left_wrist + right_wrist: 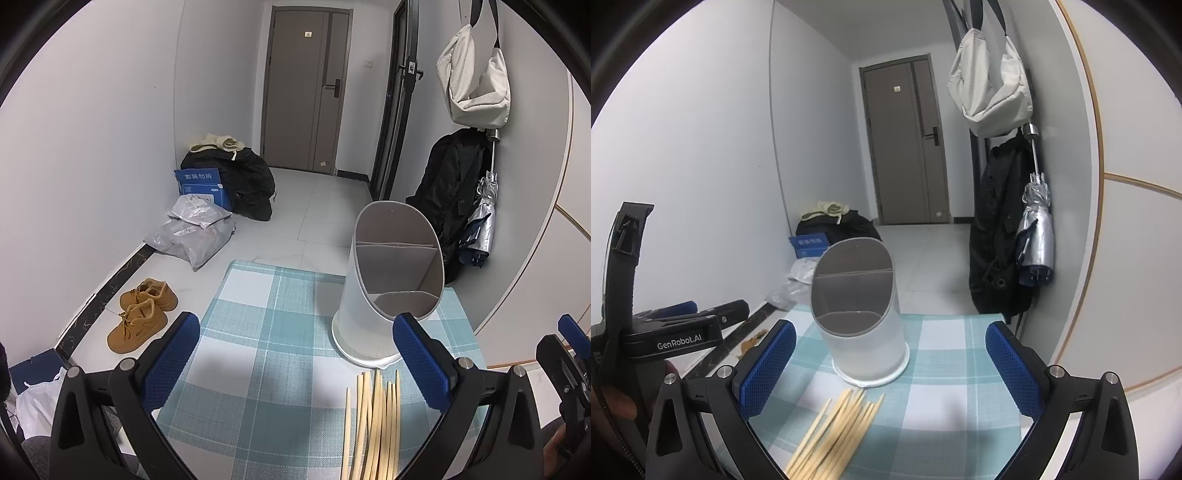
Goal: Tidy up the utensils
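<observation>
A white utensil holder (pixel 384 284) with a slanted top and grey divided compartments stands upright on the teal checked tablecloth (pixel 266 332); its compartments look empty. It also shows in the right wrist view (pixel 860 314). A bundle of several pale wooden chopsticks (pixel 373 424) lies flat on the cloth in front of the holder, seen also in the right wrist view (pixel 838 432). My left gripper (pixel 295 354) is open and empty above the cloth, left of the chopsticks. My right gripper (pixel 890 365) is open and empty, hovering over the chopsticks.
The small table ends close behind the holder. Tan shoes (pixel 142 314), grey parcels (pixel 194 232) and a black bag (pixel 236 181) lie on the floor to the left. A black coat (pixel 1001 236), umbrella (pixel 1036 229) and white bag (pixel 990 81) hang on the right wall.
</observation>
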`<state>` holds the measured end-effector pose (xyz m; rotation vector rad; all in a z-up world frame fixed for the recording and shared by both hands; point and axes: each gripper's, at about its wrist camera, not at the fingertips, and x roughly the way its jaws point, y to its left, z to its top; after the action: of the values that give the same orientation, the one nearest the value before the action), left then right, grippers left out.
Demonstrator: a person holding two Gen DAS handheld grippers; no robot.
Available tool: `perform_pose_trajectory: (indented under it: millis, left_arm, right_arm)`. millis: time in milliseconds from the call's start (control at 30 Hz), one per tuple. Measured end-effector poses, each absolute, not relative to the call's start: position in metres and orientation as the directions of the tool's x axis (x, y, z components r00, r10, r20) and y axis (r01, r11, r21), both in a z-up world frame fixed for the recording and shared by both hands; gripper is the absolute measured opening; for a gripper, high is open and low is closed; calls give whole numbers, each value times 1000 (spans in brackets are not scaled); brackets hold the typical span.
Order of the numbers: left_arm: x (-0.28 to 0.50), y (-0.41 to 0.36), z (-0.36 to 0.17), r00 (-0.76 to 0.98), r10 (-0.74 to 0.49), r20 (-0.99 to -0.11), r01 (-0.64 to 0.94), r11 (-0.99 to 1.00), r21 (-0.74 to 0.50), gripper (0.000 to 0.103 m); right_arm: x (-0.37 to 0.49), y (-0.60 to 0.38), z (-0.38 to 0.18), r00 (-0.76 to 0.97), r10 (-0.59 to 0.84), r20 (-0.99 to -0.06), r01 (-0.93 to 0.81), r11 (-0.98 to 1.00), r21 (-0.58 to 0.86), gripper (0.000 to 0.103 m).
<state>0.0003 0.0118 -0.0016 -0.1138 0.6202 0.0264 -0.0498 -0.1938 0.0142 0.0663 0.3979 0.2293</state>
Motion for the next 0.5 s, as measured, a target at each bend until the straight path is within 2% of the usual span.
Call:
perform_pose_trajectory:
  millis: [500]
  left_arm:
    - [2, 10, -4, 808, -9, -588, -52, 995, -88, 102]
  right_arm:
    - [-51, -193, 14, 895, 234, -380, -209, 972, 106, 103]
